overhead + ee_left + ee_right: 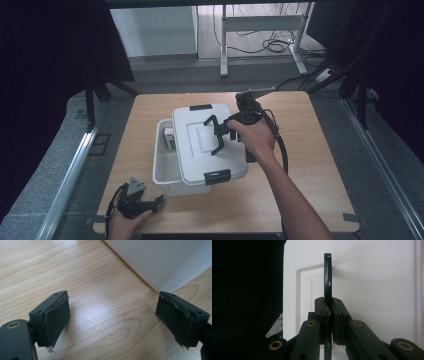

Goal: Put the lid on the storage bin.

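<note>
A white plastic box [167,172] stands mid-table. Its white lid [200,150] lies askew toward the right, leaving the box's left side uncovered. My right gripper [221,132] is shut on the lid's raised black handle [214,136]. In the right gripper view the thin handle [327,277] stands edge-on between the closed pads, gripper [329,308], over the lid [374,290]. My left gripper [150,205] rests low at the table's front left, open and holding nothing. In its own view the gripper [112,320] faces the box's corner [162,262] across bare wood.
A small green and white carton [170,138] sits inside the box at its far left. Black latches [217,176] hang at both lid ends. The wooden table [310,165] has free room right of the box. Desk legs and cables [272,45] lie beyond.
</note>
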`<state>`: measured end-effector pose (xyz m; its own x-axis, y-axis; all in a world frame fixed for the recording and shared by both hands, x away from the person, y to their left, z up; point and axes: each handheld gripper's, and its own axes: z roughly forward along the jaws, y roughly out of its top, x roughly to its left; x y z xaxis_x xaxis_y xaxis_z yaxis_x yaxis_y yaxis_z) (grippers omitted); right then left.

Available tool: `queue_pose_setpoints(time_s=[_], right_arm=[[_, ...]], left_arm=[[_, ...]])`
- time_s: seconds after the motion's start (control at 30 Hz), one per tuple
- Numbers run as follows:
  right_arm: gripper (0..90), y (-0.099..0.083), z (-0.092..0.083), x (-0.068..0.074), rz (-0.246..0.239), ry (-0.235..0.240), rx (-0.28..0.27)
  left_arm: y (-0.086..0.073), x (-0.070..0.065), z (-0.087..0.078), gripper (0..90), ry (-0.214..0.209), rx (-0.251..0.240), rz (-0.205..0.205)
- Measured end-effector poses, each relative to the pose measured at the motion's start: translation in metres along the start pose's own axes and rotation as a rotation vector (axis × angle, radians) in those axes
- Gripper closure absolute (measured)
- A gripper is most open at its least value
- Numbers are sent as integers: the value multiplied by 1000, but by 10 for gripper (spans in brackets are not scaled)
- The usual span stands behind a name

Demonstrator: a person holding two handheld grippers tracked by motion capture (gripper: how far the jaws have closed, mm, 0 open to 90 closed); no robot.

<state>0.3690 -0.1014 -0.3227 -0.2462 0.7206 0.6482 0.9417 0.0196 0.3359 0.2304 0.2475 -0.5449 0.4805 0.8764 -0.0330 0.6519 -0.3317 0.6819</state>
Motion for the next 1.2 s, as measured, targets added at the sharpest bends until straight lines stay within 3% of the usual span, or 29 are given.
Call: queue_pose_setpoints(time_s=[0.43,0.83,1.2], right_arm=[[845,2,13,7,10,6,8],[845,2,22,13,57,6,-3],[844,4,49,25,92,-21,23]], left_arm=[[0,0,0,120,-1,1,1],[0,0,0,119,-2,-1,2],[0,0,0,119,-5,1,5]])
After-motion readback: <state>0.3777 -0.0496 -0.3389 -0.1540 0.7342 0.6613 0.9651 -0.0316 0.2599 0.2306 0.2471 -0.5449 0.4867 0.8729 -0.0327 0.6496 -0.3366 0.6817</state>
